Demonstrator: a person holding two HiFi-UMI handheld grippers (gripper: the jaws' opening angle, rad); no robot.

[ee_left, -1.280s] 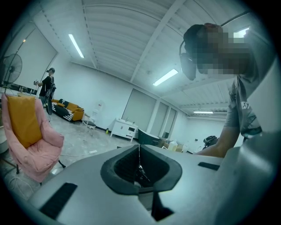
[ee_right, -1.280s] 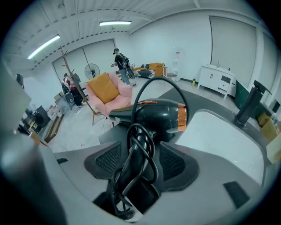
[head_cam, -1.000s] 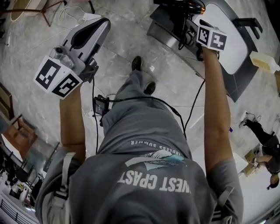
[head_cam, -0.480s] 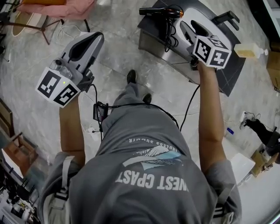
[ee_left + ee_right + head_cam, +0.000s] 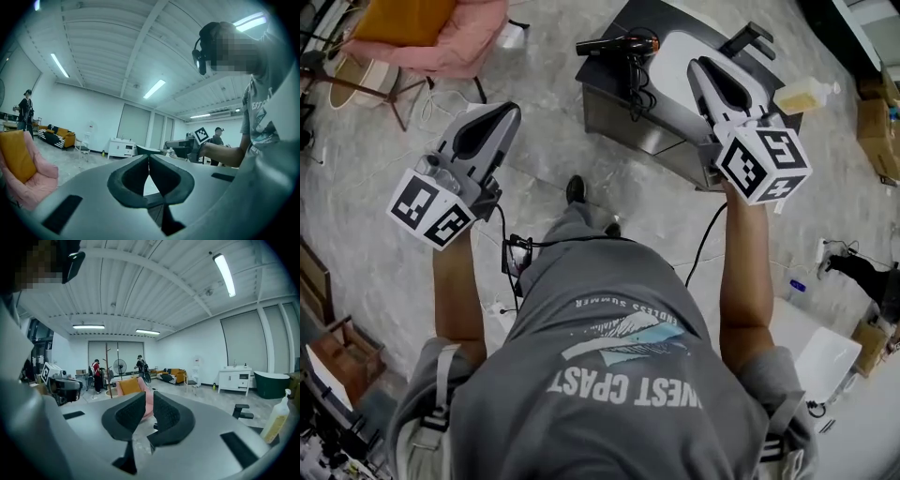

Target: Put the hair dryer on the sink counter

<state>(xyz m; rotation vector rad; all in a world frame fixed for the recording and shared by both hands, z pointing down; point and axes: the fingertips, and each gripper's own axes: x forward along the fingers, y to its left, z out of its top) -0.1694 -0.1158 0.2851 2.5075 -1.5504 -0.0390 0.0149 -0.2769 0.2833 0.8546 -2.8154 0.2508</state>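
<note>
I see the tabletop [image 5: 602,73] at twelve o'clock. The hair dryer [image 5: 614,44] lies on its left end, with the sink [image 5: 670,61] to its right. The faucet [image 5: 748,39] stands behind the sink at one o'clock, and a bottle [image 5: 804,96] by the right end. An armchair [image 5: 431,33] stands on the floor [image 5: 534,56] at eleven o'clock.

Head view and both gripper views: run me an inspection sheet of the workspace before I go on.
Surface: dark sink counter with a white basin, standing on a marble floor.
Job's things: hair dryer lies on the counter, left of the basin.
Clutter: black faucet; soap bottle to its right.
Tongs: left tongs shut, empty; right tongs have just been closing, a narrow gap left, nothing between.
Cables: dryer cord bundled beside the dryer; black cable hanging below the right arm.
Surroundings: pink chair with an orange cushion; people far off.
</note>
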